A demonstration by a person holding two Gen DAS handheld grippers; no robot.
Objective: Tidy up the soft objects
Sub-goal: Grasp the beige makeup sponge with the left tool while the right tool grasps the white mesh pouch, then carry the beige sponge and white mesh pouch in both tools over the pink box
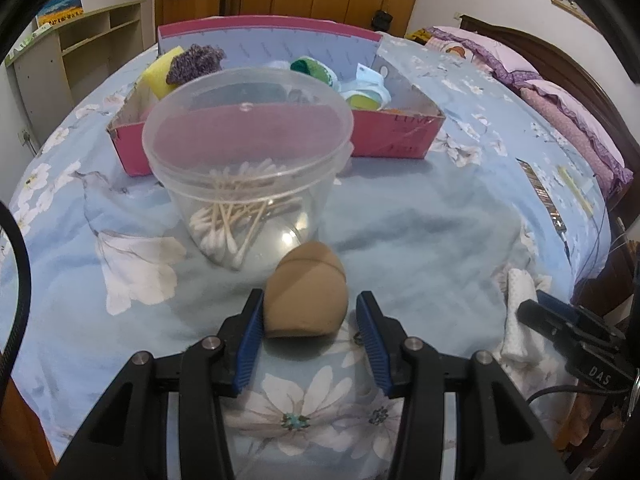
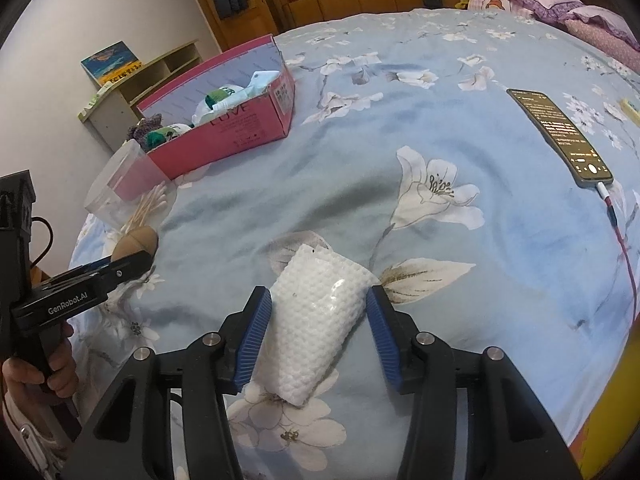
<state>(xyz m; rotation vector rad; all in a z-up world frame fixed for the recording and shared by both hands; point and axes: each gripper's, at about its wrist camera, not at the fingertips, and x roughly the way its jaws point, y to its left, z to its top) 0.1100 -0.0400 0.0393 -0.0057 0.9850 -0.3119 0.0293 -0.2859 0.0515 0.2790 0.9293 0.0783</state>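
A tan egg-shaped makeup sponge point(image 1: 306, 292) lies on the blue floral bedspread between the open fingers of my left gripper point(image 1: 310, 312); the left pad is close to it, the right pad stands apart. It also shows in the right wrist view point(image 2: 136, 242), beside the left gripper point(image 2: 120, 268). A white textured wrapped cloth pack point(image 2: 316, 320) lies between the open fingers of my right gripper point(image 2: 318, 312), touching neither pad clearly. The pack shows at the right of the left wrist view point(image 1: 520, 320). A pink box point(image 1: 396, 136) point(image 2: 232, 136) further back holds sponges and other soft items.
A clear plastic tub of cotton swabs point(image 1: 244, 168) stands just behind the tan sponge, in front of the box. A phone on a cable point(image 2: 560, 136) lies on the bed at the right. Pillows point(image 1: 560, 92) and a headboard are at the far right; shelves and wardrobes stand behind.
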